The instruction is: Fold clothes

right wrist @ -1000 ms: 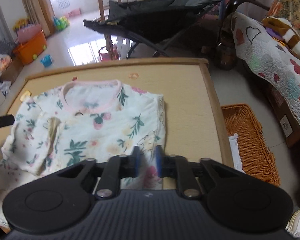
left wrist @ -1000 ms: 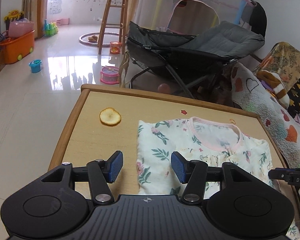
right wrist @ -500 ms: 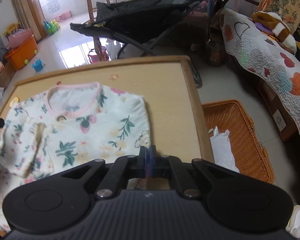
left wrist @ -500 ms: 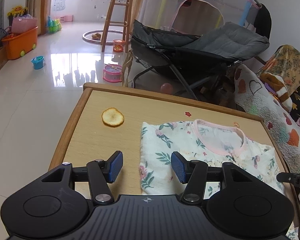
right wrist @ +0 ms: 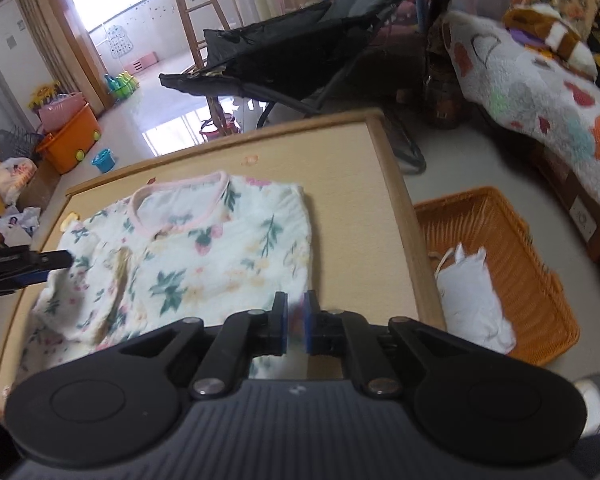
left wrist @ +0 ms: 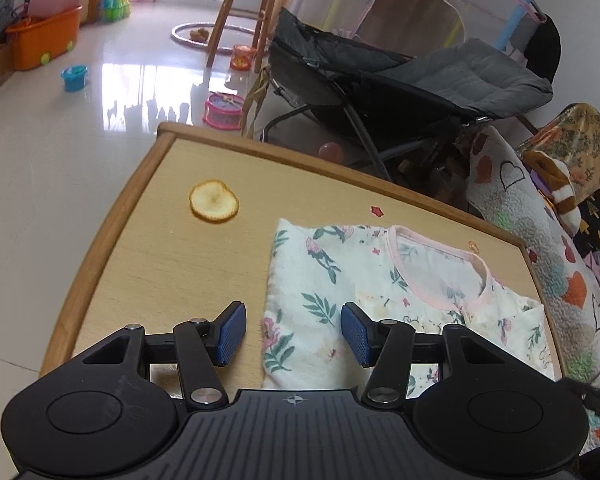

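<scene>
A white floral top (left wrist: 380,292) with a pink neckline lies flat on the wooden table (left wrist: 172,264), collar towards the far edge. My left gripper (left wrist: 293,334) hovers over the top's left edge; its jaws are closing, and the pads stand apart with the cloth below them, untouched. In the right wrist view the top (right wrist: 204,256) spreads over the table (right wrist: 340,168). My right gripper (right wrist: 296,322) pinches its near right corner, pale cloth showing in the narrow gap as the jaws start opening. The left gripper's fingers (right wrist: 56,258) reach in over the left sleeve.
A dried orange slice (left wrist: 214,202) lies on the table's far left. An orange wicker basket (right wrist: 532,280) with a white cloth (right wrist: 472,300) sits on the floor right of the table. A dark baby recliner (left wrist: 400,76) stands beyond; a quilted sofa (left wrist: 520,208) stands to the right.
The left gripper has sunk closer to the top's left edge and its jaws have narrowed a little. The right gripper shut on the near right corner, then eased to a thin gap.
</scene>
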`<state>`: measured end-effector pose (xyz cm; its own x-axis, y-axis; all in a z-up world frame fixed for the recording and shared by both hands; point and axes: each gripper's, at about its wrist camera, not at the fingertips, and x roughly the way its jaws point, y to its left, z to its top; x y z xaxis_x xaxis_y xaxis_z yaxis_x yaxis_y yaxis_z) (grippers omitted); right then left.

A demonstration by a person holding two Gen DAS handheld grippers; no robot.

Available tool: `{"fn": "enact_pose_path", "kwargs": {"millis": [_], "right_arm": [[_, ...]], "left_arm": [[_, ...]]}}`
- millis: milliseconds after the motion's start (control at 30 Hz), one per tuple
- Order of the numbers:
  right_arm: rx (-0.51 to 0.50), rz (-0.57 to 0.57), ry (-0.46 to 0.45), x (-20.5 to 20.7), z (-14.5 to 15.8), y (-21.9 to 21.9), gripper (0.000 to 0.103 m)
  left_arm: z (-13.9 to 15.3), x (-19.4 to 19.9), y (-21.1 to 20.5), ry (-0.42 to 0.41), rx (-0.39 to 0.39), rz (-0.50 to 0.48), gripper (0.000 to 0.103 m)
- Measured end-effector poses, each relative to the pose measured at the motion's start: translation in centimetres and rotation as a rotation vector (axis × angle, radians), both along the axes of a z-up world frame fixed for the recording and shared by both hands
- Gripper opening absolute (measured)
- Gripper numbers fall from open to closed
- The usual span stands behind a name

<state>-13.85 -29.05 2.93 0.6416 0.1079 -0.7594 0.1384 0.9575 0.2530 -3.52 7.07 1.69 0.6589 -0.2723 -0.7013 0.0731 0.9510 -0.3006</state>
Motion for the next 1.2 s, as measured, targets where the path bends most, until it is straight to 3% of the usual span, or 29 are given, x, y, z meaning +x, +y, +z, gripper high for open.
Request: {"fn": "enact_pose_path", "kwargs": {"millis": [67,100,167,400,533,800,1000,1200], "right_arm": [[0.015,-0.004,0.010,-0.7,-0.2,0.0,0.008],[0.018,-0.005,0.015,-1.0,-0.4,0.0,0.008],[0.022,-0.011,0.022,-1.5,-0.6,-0.1,0.008],[0.036,-0.027,0.031,-1.8,-0.7,-0.6,0.008],[0.048,-0.025,0.035,-1.9,-0.7,-0.7,0.008],[0.070,-0.020,0.042,-2.2,-0.3,-0.6,0.008],[0.073,-0.010,0.042,-2.4,0.2,-0.5,0.008],[0.074,-0.012,0.049,-2.6,0.3,-0.7,0.008]], "left_arm": [[-0.3,-0.1,-0.3,-0.005,0.003,-0.005,0.049],[-0.4,-0.1,-0.5,-0.008,0.005,-0.012,0.038],[-0.6,0.0,-0.8,-0.006,0.015,-0.015,0.025],[-0.1,-0.4,-1.1,-0.027,0.014,-0.006,0.012],[0.9,-0.9,-1.7,-0.068,0.041,-0.031,0.011],[3.6,-2.6,-5.1,-0.163,0.128,-0.181,0.011],[4.3,-3.4,-7.7,-0.174,0.142,-0.254,0.011],[3.2,-3.5,-9.2,-0.136,0.110,-0.275,0.011]]}}
